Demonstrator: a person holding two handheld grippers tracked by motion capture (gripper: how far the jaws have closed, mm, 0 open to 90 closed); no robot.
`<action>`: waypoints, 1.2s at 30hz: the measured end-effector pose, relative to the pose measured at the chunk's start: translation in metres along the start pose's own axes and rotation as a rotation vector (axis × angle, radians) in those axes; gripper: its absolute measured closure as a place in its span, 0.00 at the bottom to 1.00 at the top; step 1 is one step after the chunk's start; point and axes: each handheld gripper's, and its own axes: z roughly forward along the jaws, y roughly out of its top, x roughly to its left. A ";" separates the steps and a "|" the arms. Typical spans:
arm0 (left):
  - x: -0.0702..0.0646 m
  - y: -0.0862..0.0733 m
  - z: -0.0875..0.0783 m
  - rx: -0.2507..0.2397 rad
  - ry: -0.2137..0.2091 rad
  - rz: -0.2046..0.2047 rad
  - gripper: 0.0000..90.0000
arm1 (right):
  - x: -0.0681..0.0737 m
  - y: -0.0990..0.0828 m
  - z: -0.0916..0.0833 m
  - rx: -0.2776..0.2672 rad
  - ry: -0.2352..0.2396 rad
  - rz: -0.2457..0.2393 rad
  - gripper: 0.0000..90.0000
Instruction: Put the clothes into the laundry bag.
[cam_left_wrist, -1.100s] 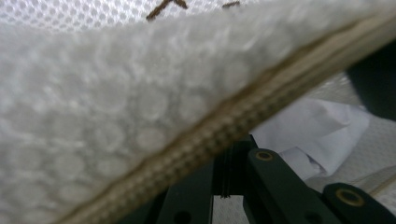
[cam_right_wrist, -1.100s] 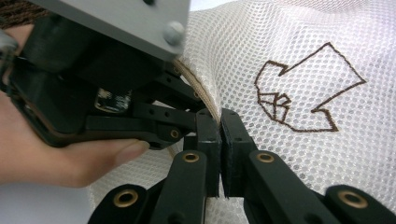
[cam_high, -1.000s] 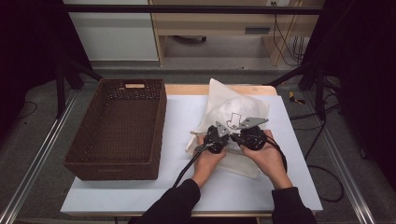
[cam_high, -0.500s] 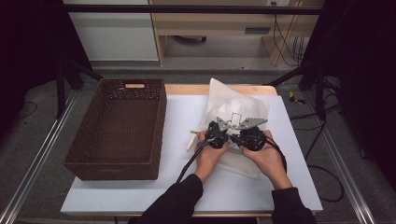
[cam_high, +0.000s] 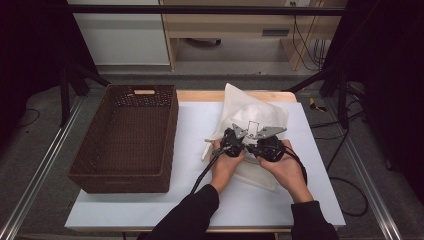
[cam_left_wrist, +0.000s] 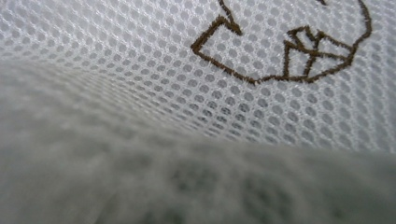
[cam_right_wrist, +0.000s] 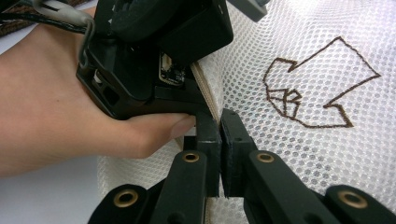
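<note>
While both grippers, left (cam_high: 234, 142) and right (cam_right_wrist: 219, 135), are clamping the mesh bag (cam_high: 255, 112) edge, I'd be lifting evenly, heading for the basket (cam_high: 125, 172).

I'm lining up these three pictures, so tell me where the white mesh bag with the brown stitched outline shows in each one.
High view: the white mesh bag lies right of centre on the table, beside the brown wicker basket.
Left gripper view: its mesh spans the frame; stitching at upper right.
Right gripper view: right half, its edge between the right gripper's closed jaws.
Shared landmark: the brown stitched outline.
</note>
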 end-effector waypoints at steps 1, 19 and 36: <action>0.000 0.000 0.000 -0.002 0.005 0.001 1.00 | 0.000 0.000 0.000 -0.001 0.000 0.000 0.98; -0.001 -0.001 -0.007 0.007 -0.006 0.016 1.00 | -0.001 -0.002 0.000 -0.001 0.001 0.006 0.98; -0.006 -0.022 -0.064 -0.001 -0.019 0.062 1.00 | -0.002 -0.004 0.000 0.002 -0.008 0.005 0.98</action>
